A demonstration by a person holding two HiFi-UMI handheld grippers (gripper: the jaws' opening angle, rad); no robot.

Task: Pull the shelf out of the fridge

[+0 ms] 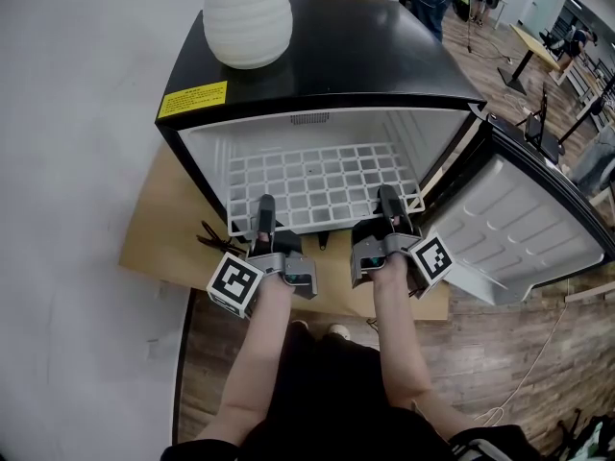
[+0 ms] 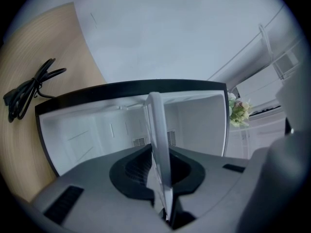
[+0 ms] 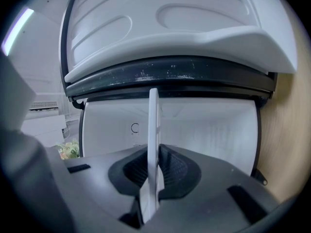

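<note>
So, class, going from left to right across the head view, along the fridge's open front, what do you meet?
The black cable → left gripper → right gripper, both clamped on the shelf → open fridge door.

Overhead, plus close-ups into fridge (image 1: pixel 365 56)

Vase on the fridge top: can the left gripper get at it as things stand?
Probably not yet: the left gripper is shut on the front edge of the shelf. Once it lets go, the way up to the vase looks free.
</note>
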